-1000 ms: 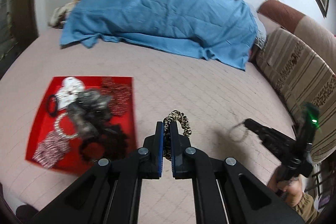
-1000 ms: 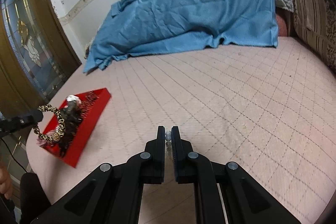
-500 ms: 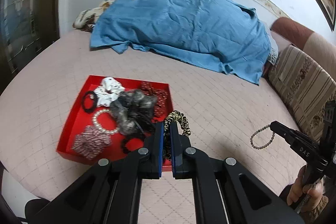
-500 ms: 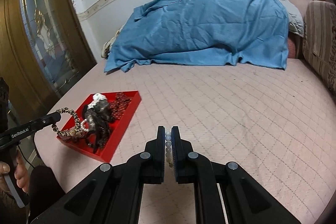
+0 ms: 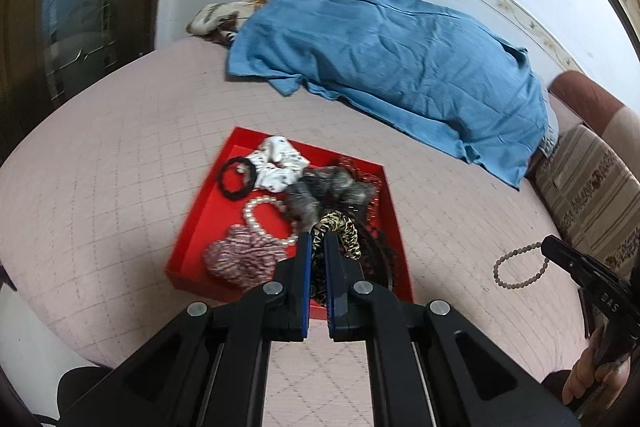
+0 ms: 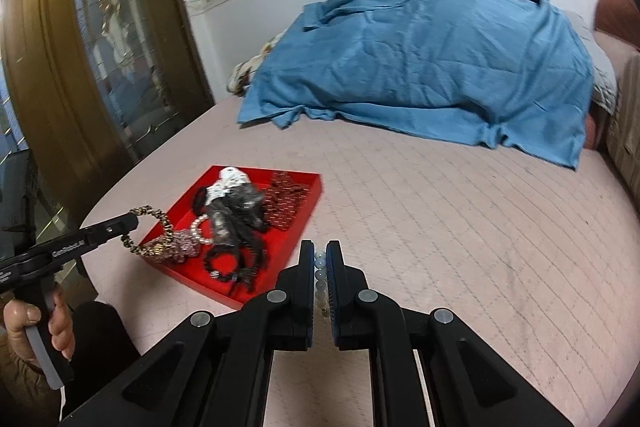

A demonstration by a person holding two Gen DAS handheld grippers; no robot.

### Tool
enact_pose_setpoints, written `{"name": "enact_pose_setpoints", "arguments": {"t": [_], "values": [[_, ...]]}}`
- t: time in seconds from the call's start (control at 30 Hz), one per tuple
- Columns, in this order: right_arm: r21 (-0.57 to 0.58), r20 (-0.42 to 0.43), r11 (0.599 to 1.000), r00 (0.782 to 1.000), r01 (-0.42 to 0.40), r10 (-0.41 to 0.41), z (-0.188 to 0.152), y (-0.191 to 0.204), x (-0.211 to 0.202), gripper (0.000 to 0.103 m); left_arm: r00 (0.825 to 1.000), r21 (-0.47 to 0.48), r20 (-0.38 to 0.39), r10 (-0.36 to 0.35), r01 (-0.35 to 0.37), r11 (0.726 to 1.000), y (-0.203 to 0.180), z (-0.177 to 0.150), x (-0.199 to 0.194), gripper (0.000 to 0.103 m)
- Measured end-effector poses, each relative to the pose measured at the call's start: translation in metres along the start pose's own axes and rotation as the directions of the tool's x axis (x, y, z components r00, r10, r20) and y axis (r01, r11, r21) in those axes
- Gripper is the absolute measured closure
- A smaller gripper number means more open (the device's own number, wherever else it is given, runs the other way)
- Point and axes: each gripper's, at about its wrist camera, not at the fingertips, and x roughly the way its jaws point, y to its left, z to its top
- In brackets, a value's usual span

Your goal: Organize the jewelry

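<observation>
1. Left tool (image 5: 316, 247) clamped on a leopard-print scrunchie (image 5: 340, 229), held by one side so the loop hangs free above the red tray (image 5: 200, 223); probably carried there for dropping among the other pieces.
2. Right tool (image 6: 321, 259) closed on a beaded bracelet (image 5: 518, 265), pinched at the strand so the rest dangles clear of the bed (image 6: 440, 227); hanging off to the tray's right, not over it.
3. Tray resting on the bed near its edge, within reach of both hands; walls likely there to keep loose pieces together.
4. Already inside: white scrunchie (image 5: 276, 163), black hair tie (image 5: 236, 179), pearl bracelet (image 5: 264, 219), striped scrunchie (image 5: 240, 259), grey and black pieces piled in the middle.
5. Blue blanket (image 5: 400, 67) heaped at the far side, well apart from the work.
</observation>
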Motion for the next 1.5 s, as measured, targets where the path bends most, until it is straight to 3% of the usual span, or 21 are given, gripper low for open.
{"name": "enact_pose_setpoints", "arguments": {"t": [0.57,0.77,1.03,1.23,1.5], "values": [[-0.100,-0.082,0.985,0.988,-0.138,0.130,0.019,0.085,0.045,0.096,1.000,-0.088,-0.019,0.012,-0.014,0.996,0.052,0.005,0.026,0.098],[-0.132,-0.113,0.978,0.983,-0.160,0.145,0.023,0.110,0.063,0.096,0.999,-0.081,-0.029,0.019,-0.021,0.997,0.060,0.020,0.051,0.098],[-0.163,-0.149,0.971,0.977,-0.175,0.151,0.025,0.134,0.087,0.096,0.996,-0.021,-0.002,0.093,-0.093,0.995,0.060,0.037,0.070,0.098],[-0.163,-0.184,0.970,0.971,-0.180,0.150,0.024,0.143,0.107,0.096,0.989,0.033,0.006,0.146,-0.146,0.989,0.064,0.034,0.080,0.098],[-0.171,-0.215,0.968,0.966,-0.185,0.147,0.023,0.151,0.127,0.096,0.989,0.021,-0.015,0.145,-0.144,0.989,0.077,0.032,0.090,0.098]]}}
